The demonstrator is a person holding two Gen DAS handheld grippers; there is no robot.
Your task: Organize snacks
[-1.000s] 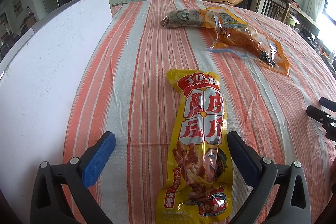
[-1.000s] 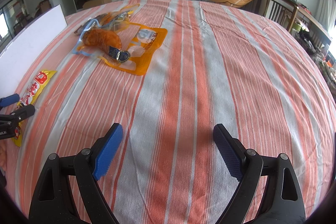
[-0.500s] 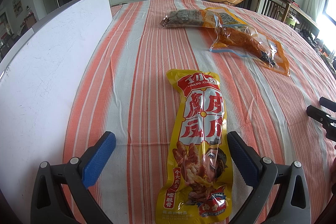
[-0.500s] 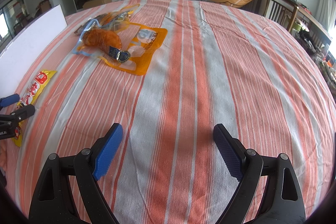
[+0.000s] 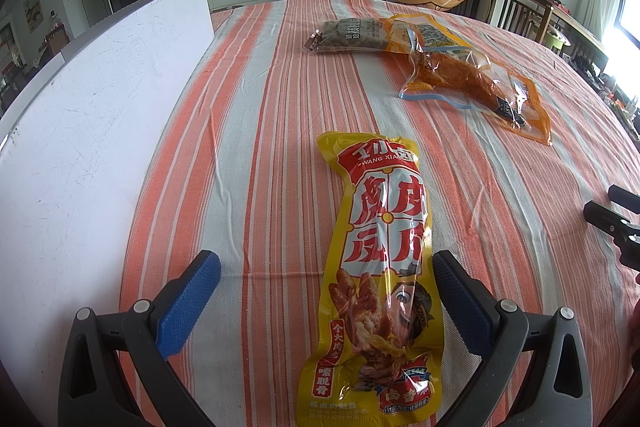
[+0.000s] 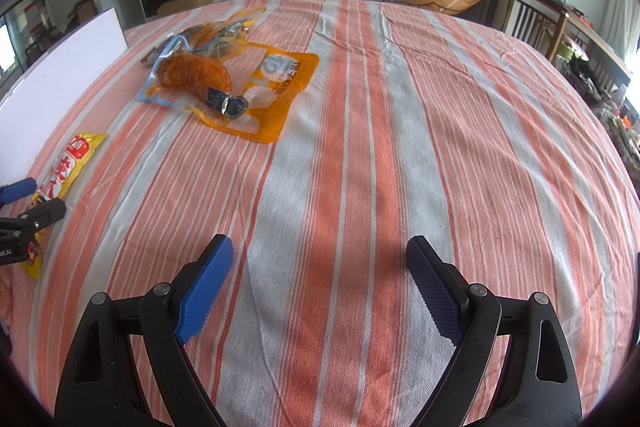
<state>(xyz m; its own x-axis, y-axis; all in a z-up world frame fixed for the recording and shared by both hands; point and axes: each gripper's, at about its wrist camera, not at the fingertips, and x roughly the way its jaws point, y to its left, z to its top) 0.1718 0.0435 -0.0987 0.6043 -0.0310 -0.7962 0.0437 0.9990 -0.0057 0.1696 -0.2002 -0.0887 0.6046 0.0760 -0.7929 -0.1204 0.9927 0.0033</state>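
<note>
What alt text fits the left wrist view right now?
A long yellow snack packet lies on the striped tablecloth between the open jaws of the left gripper, untouched. Two more snack bags lie farther away, and a white board stands at left.

Striped tablecloth (image 6: pixel 400 147) bears three snack packets (image 5: pixel 376 267).

Left gripper (image 5: pixel 326 269): black frame, blue textured pads, jaws spread wide, angled down toward the surface, pads clear on both sides, nothing clamped. Right gripper (image 6: pixel 320 255): same build, jaws wide apart, empty, pitched down likewise. Each one's black tips show at the edge of the other's view.
</note>
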